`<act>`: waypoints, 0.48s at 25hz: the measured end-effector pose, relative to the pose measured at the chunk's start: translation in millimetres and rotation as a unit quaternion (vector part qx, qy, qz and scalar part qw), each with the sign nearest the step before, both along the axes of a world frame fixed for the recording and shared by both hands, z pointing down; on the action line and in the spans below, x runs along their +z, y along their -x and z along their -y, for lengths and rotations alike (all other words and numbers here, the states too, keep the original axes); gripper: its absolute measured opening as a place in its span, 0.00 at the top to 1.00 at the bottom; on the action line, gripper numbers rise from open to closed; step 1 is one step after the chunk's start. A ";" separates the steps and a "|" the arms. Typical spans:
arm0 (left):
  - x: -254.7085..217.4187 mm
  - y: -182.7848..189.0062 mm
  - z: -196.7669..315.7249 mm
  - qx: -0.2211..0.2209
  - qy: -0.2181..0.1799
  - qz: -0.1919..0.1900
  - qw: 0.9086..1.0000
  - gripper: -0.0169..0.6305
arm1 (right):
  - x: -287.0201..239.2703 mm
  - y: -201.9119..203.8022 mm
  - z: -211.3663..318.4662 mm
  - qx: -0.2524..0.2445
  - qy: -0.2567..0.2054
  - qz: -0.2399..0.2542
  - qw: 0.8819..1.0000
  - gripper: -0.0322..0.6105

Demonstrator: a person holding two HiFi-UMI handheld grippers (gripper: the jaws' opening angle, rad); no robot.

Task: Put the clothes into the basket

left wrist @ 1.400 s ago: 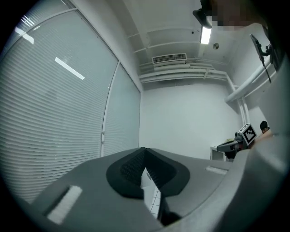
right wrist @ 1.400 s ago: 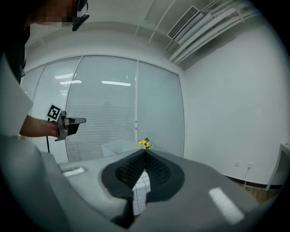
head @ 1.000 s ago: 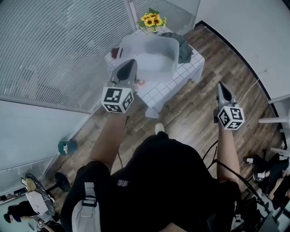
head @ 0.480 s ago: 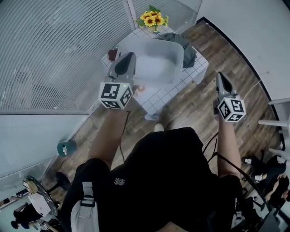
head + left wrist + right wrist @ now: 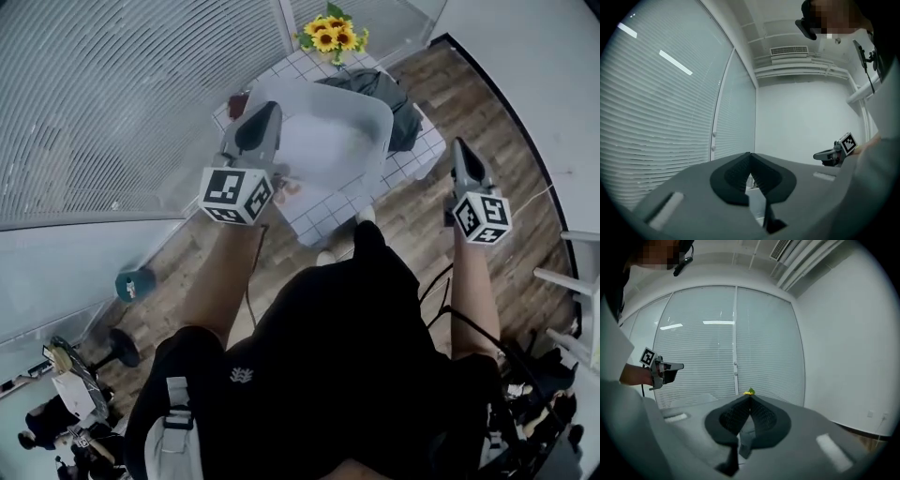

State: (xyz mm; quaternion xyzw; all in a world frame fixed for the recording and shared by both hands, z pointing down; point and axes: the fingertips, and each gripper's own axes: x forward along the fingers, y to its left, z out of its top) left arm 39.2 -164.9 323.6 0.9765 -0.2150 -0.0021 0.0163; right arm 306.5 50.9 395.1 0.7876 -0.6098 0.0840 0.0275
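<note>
Both hands have come forward since a second ago, and the counter (image 5: 323, 208) with the basket (image 5: 379, 141) now sits nearer to them in the head view. The left gripper (image 5: 270, 109) has its fingers closed tip to tip, and its own view shows nothing between them. The right gripper (image 5: 460, 147) is closed in the same way and also carries nothing. The basket stands just ahead of the left fingers and looks empty, as far as its pale walls let me see. The dark clothes (image 5: 394, 98) lie on the counter beyond the basket, against its far side, ahead of the right fingers and to their left. Sunflowers (image 5: 336, 37) stand further behind. I judge that the task is only at the approach: no garment is picked up yet. The whole work remains, that is to open the fingers, take the clothes and drop them into the basket.
</note>
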 end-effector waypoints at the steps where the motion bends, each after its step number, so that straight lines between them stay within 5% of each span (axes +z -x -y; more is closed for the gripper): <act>1: -2.3 -1.9 3.4 -0.007 0.001 -0.004 1.000 0.97 | -1.1 -6.5 8.7 -0.006 -0.004 0.001 1.000 0.95; 12: -2.5 -29.4 46.1 -0.093 0.004 0.012 0.996 0.97 | 28.7 -63.8 126.0 -0.102 0.010 0.025 0.994 0.95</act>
